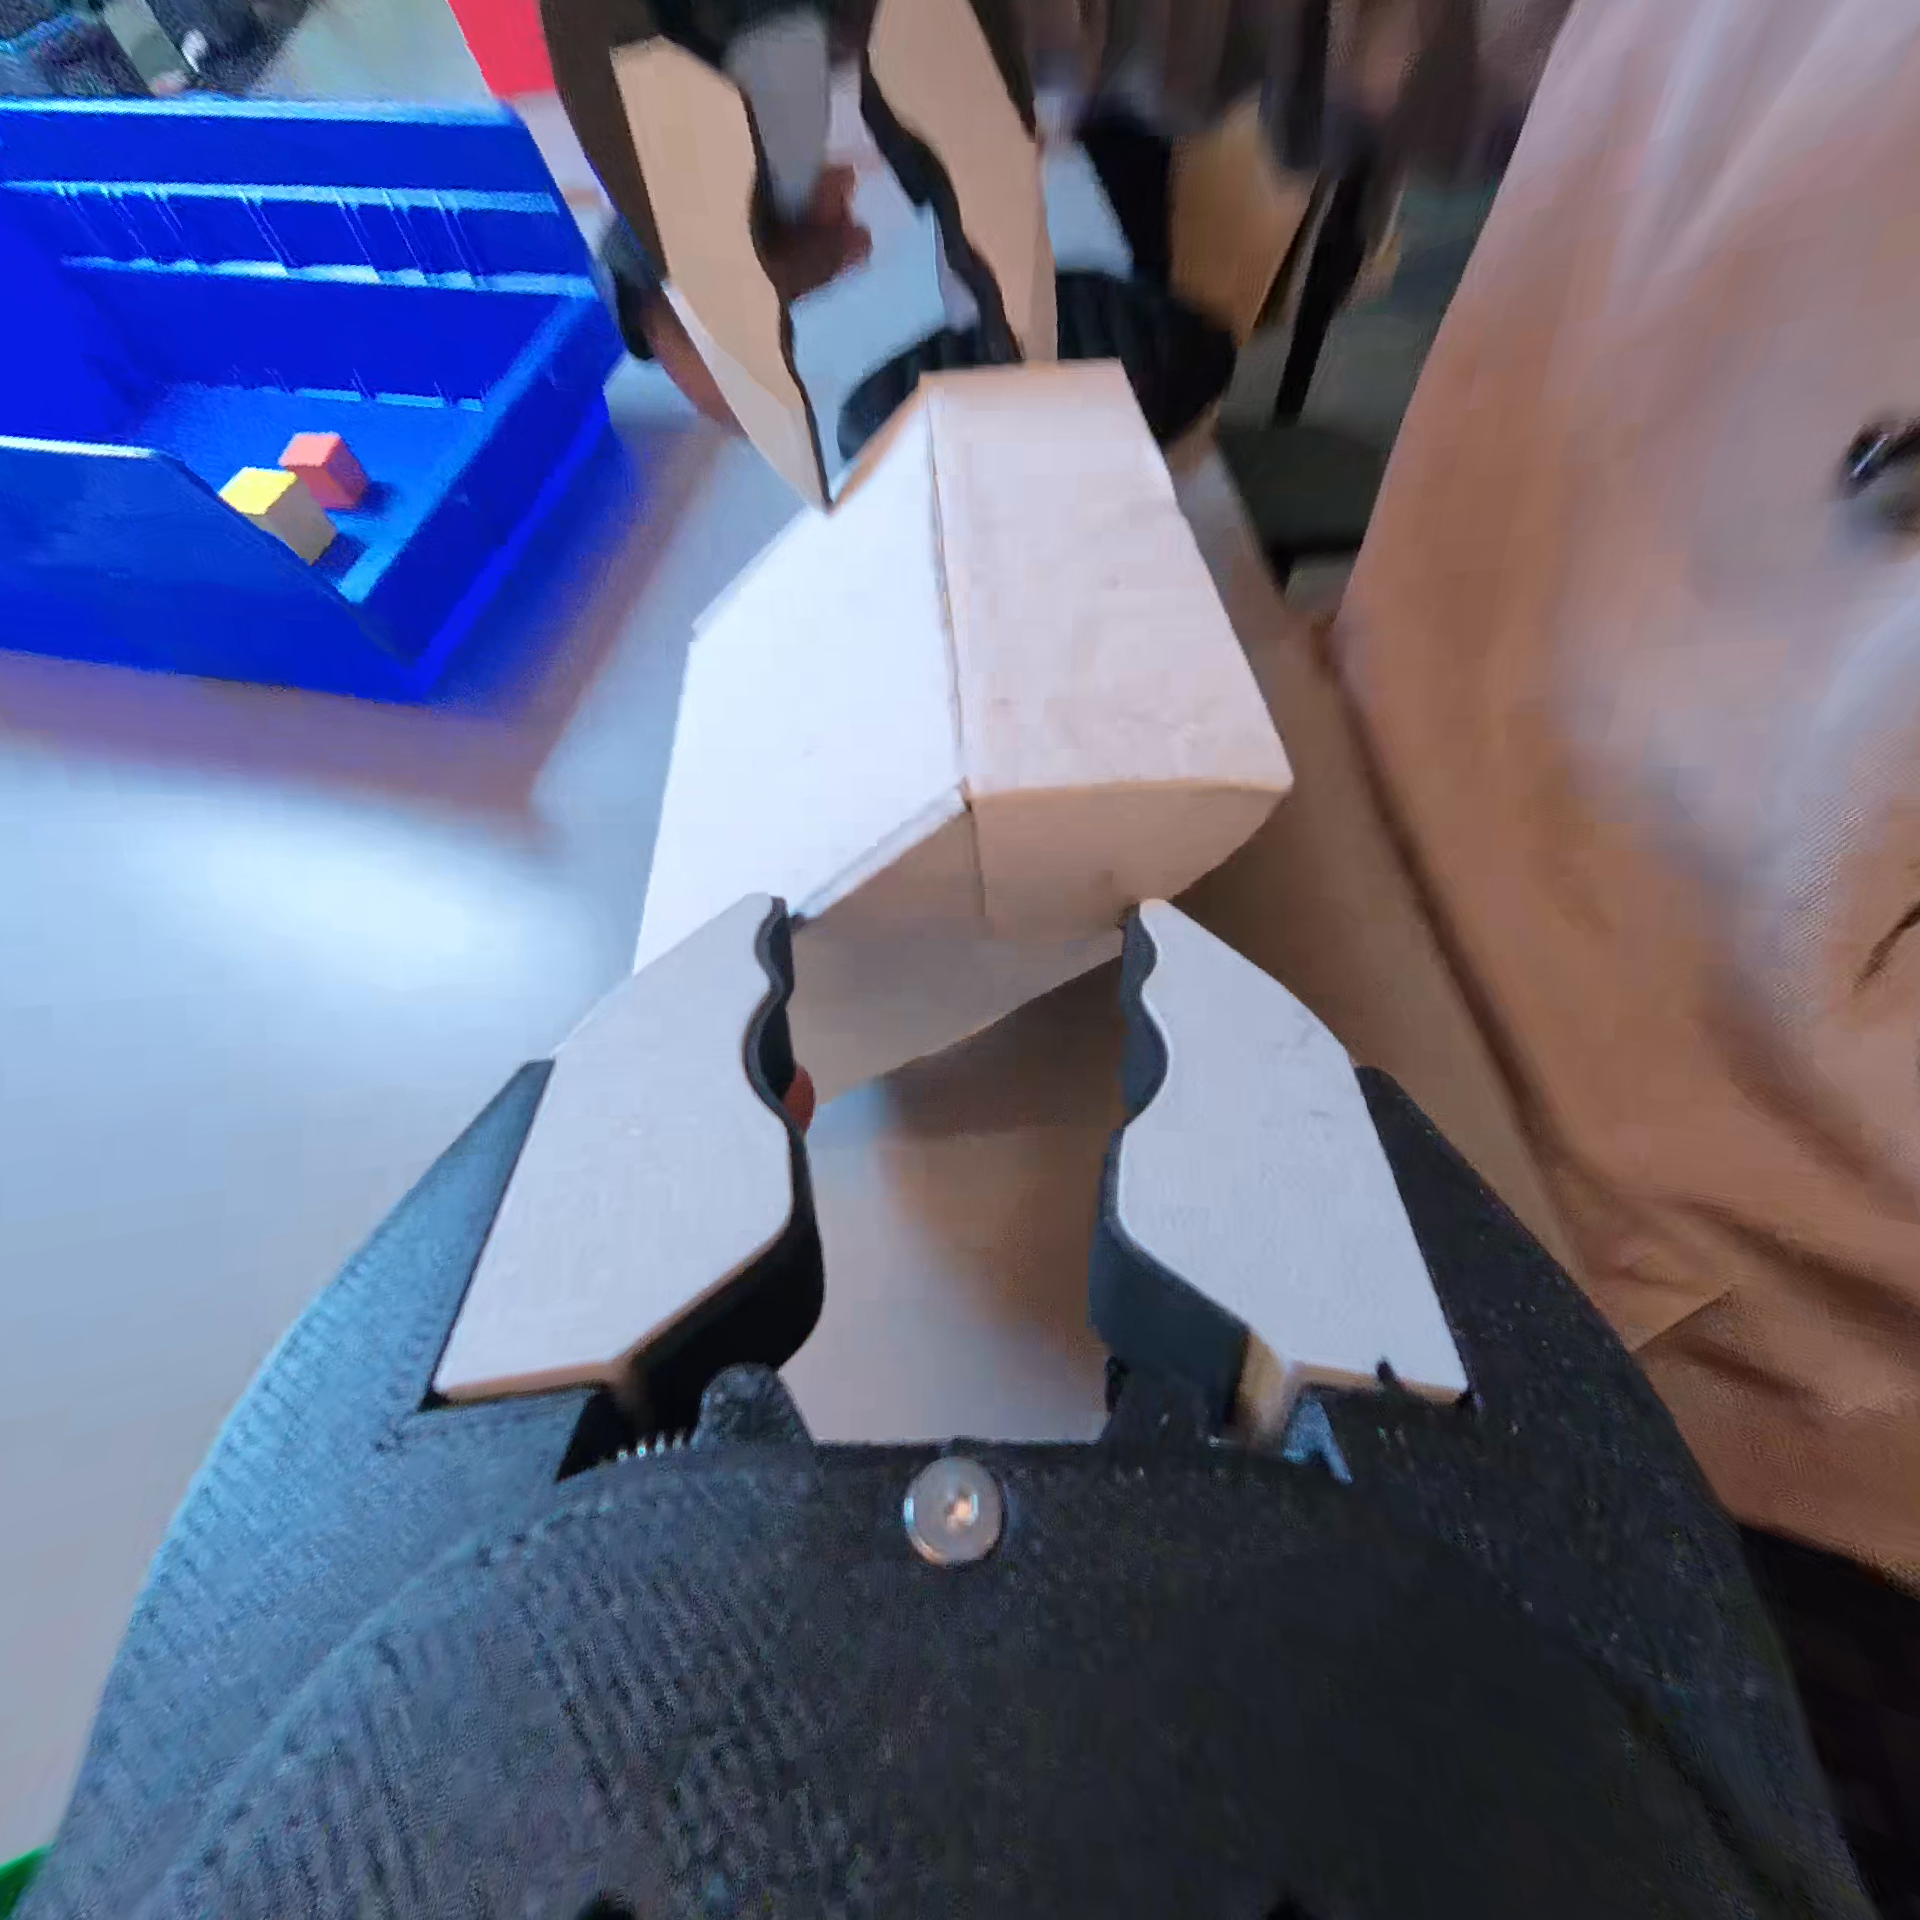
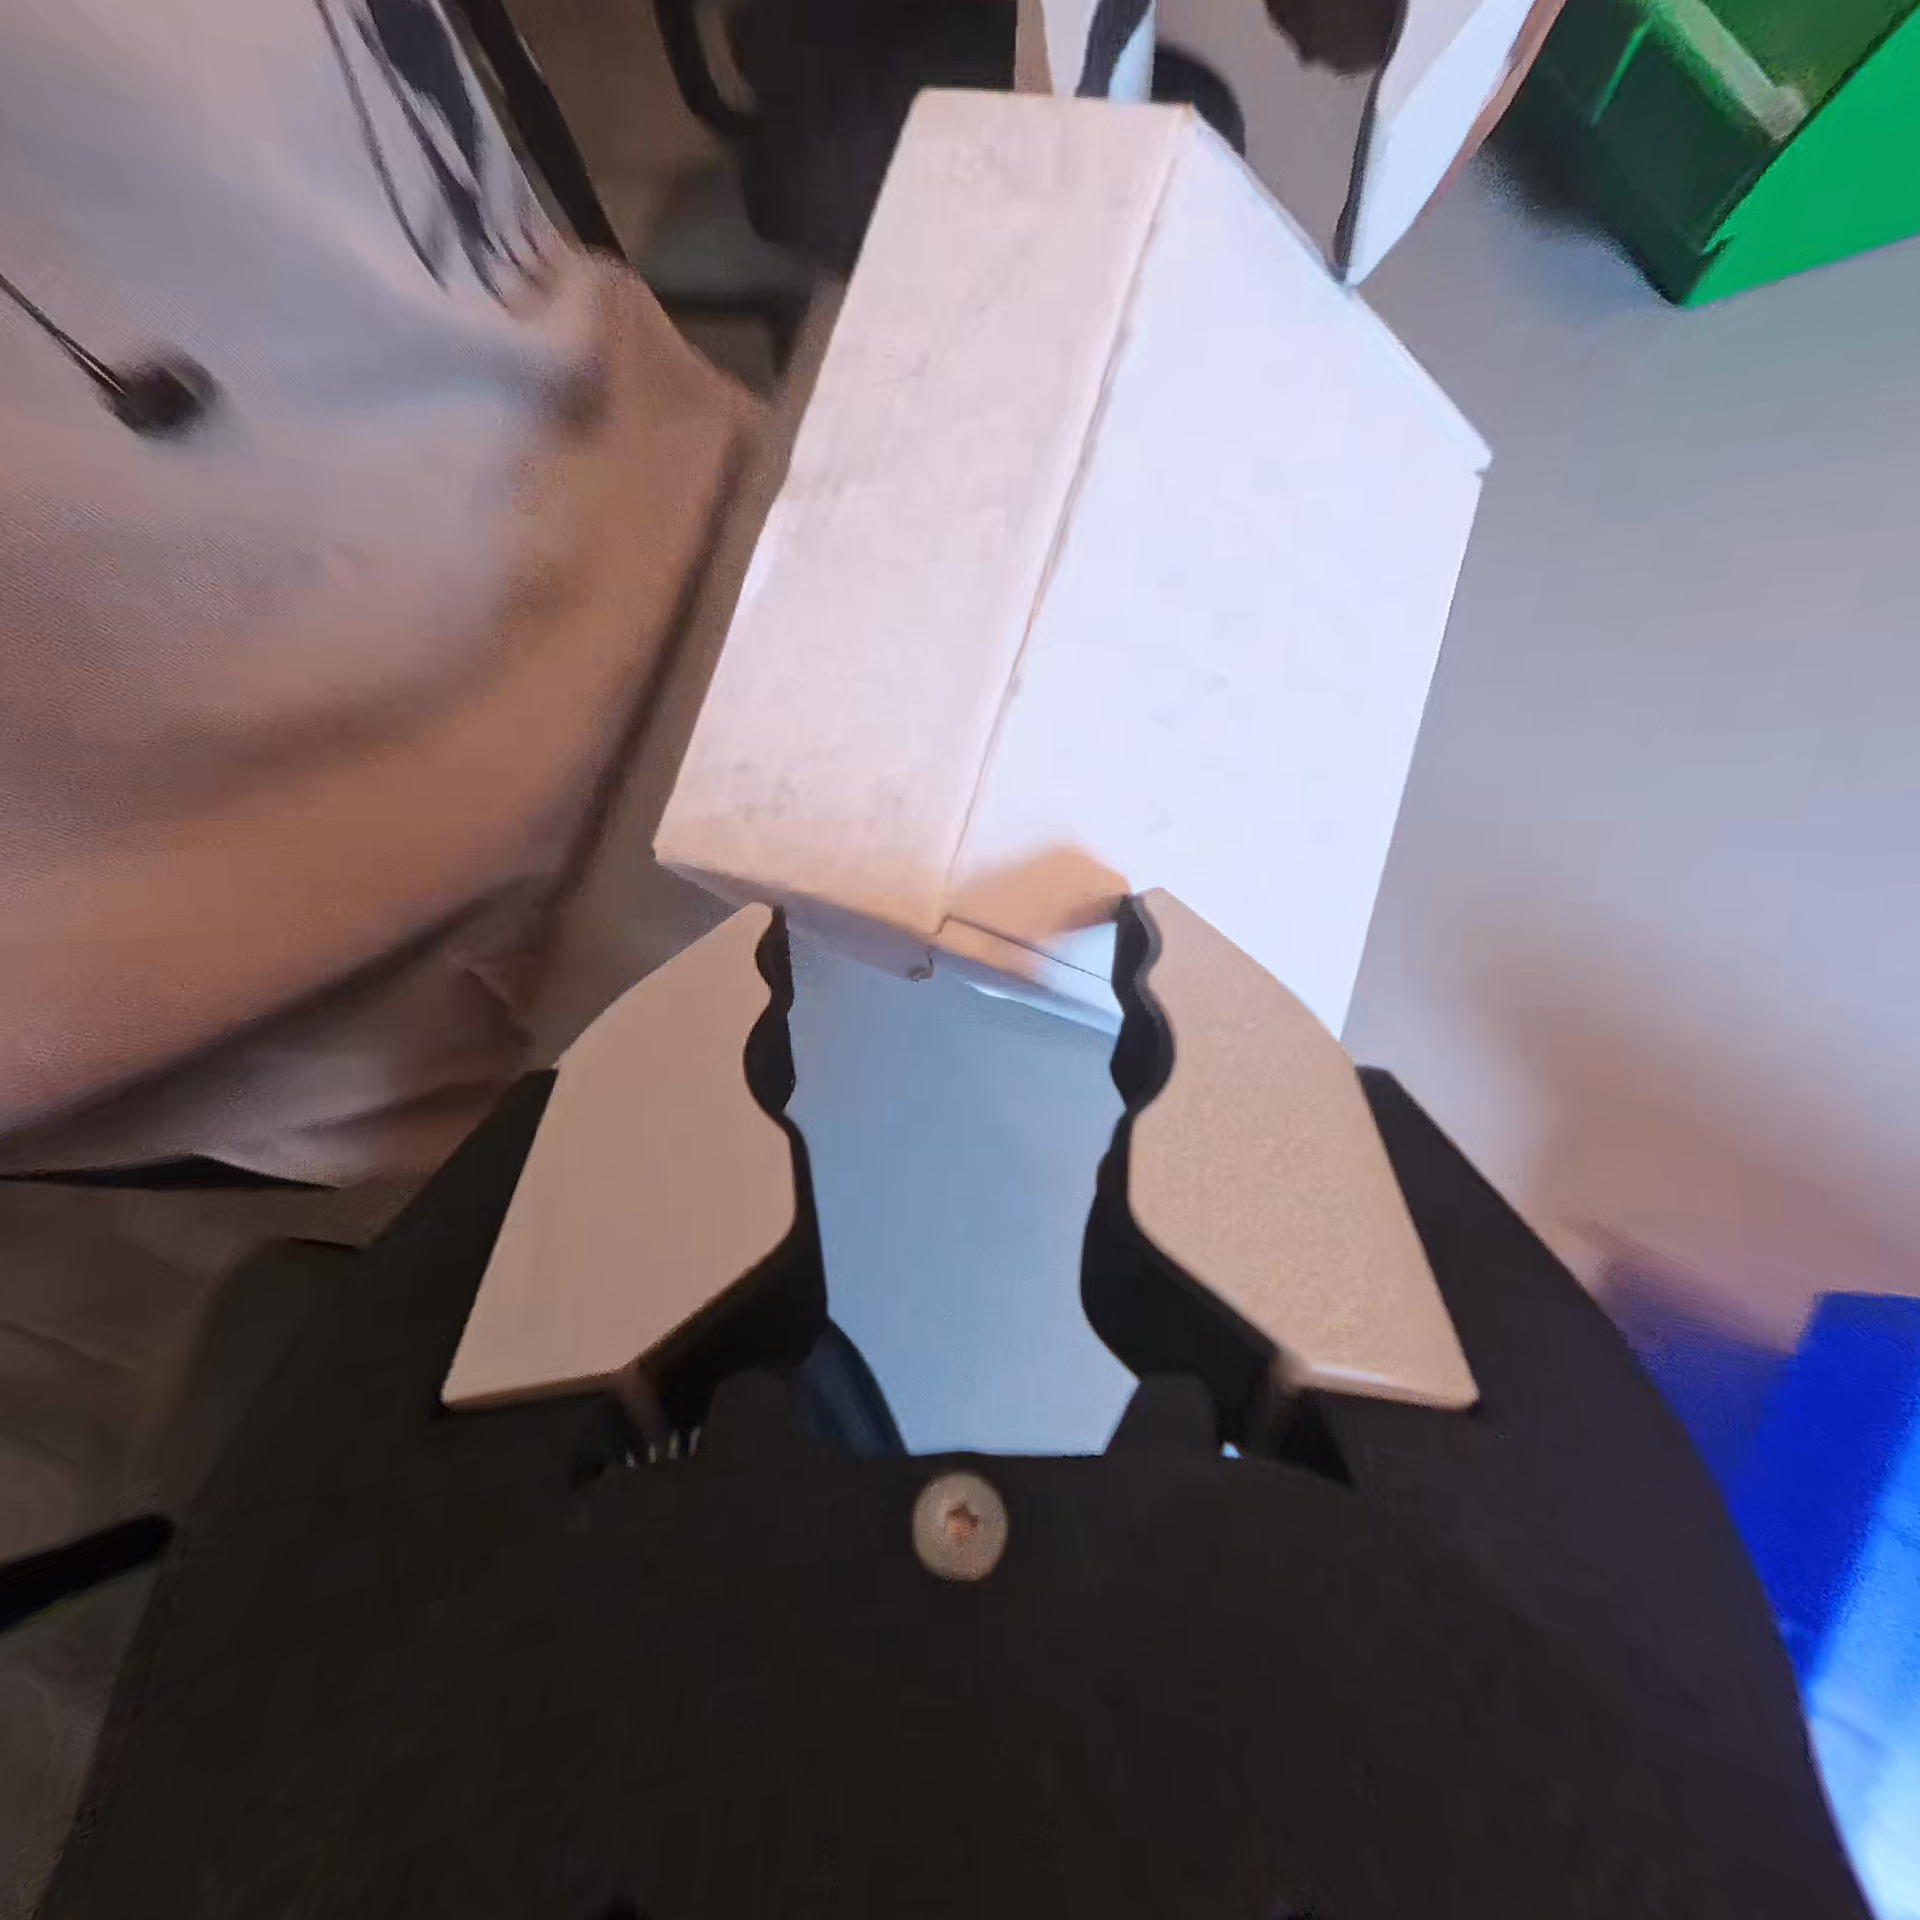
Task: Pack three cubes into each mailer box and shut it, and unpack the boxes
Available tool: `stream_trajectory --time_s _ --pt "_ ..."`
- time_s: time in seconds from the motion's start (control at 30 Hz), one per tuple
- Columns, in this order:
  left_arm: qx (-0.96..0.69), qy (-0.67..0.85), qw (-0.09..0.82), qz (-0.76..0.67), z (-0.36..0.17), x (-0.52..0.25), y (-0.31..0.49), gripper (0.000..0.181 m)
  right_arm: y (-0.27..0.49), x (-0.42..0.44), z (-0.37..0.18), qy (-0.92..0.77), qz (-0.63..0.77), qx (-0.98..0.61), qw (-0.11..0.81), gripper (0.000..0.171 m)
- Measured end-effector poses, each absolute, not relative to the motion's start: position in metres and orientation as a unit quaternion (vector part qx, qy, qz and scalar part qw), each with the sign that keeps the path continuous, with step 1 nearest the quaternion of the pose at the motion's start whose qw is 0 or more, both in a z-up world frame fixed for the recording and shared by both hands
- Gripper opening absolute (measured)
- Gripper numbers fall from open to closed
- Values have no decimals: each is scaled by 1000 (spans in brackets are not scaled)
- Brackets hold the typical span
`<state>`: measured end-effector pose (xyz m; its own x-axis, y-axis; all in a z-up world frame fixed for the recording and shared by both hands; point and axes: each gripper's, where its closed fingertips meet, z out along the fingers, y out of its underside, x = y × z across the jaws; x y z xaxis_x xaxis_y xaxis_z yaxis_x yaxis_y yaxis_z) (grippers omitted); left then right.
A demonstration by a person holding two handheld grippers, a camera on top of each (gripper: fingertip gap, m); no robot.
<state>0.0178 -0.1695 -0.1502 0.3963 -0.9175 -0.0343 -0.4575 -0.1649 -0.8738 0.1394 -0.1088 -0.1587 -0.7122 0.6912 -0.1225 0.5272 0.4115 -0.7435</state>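
A shut white mailer box (image 1: 1081, 623) is held off the table, tilted, between both grippers. My left gripper (image 1: 956, 914) clamps its near end across the box's width. My right gripper (image 2: 954, 909) clamps the opposite end of the box (image 2: 1039, 520) in the same way. Each gripper also shows at the far end in the other view, the right gripper (image 1: 930, 426) in the left wrist view and the fingers (image 2: 1403, 156) of the left one in the right wrist view. A red cube (image 1: 327, 465) and a yellow cube (image 1: 272, 497) lie in a blue bin (image 1: 312, 249). The box's contents are hidden.
The blue bin stands on the grey table (image 1: 260, 987) at the far left of the left wrist view. A green bin (image 2: 1787, 145) is at the upper right of the right wrist view. A person's beige shirt (image 1: 1662, 727) is close beside the box. A small red spot (image 1: 798, 1096) shows under the box. Left tips to right tips: about 15 cm. The red cube (image 1: 327, 465) lies around 25 cm away from my right fingertips.
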Motion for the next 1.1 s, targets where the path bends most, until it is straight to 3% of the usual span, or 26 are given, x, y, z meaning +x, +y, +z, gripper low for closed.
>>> stream_trajectory --time_s 0.03,0.23,0.4,0.57,0.77,1.1 --pt "-711 456 443 -302 -142 17 -168 57 -108 139 -153 -816 434 -374 81 57" --pt "-704 371 456 -398 -141 8 -156 49 -88 131 -139 -720 557 -414 8 49" --pt "-707 364 468 -385 -143 1 -151 53 -64 117 -136 -673 593 -441 40 46" --pt "-701 379 488 -356 -127 -11 -144 59 -55 117 -132 -675 589 -437 82 48" --pt "-694 445 471 -312 -120 -3 -141 67 -54 112 -128 -691 572 -429 107 62" --pt "-686 486 428 -333 -121 -8 -136 57 -57 107 -135 -746 518 -410 83 66"
